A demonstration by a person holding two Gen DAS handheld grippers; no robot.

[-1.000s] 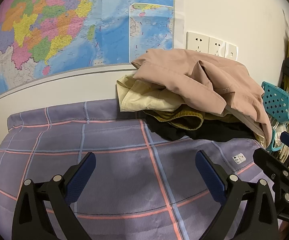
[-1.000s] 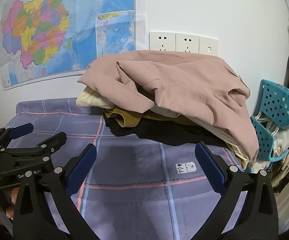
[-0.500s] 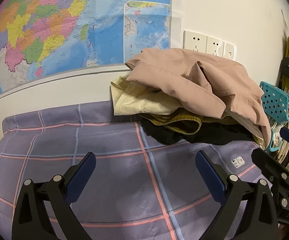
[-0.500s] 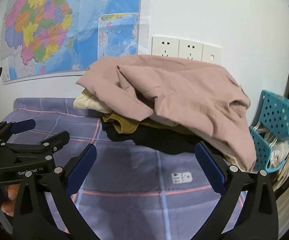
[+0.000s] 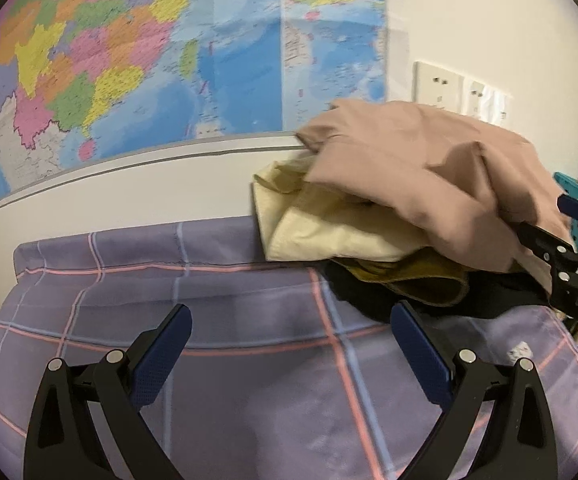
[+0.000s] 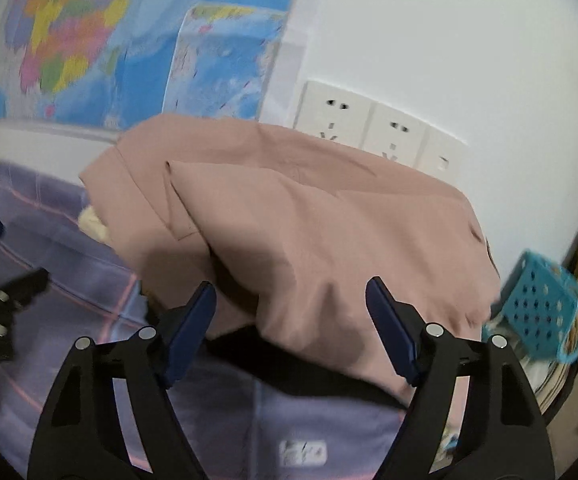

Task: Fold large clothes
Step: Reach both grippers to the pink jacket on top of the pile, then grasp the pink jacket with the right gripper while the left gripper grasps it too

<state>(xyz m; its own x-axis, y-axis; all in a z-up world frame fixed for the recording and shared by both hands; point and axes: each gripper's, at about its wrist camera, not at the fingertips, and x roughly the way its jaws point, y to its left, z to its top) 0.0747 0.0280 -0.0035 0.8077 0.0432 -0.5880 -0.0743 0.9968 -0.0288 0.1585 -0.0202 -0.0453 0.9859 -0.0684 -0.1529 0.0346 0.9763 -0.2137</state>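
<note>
Since a second ago the right gripper (image 6: 291,312) has risen and closed in on the clothes pile, its jaws closing around the front fold of the dusty-pink cotton garment (image 6: 309,232) without pressing it yet, while the left gripper (image 5: 289,344) (jaws spread wide, grasping nothing) hovers over the lilac checked bedsheet (image 5: 249,320). Four garments are stacked against the wall: pink on top, rumpled, over one cream garment (image 5: 329,224), one mustard garment (image 5: 417,280), one black garment (image 5: 373,296).

Black angular frames studded with silver screws are seen on both the left gripper (image 5: 291,338) and right gripper (image 6: 291,312), tipped with dark blue textured pads (image 5: 161,356).
</note>
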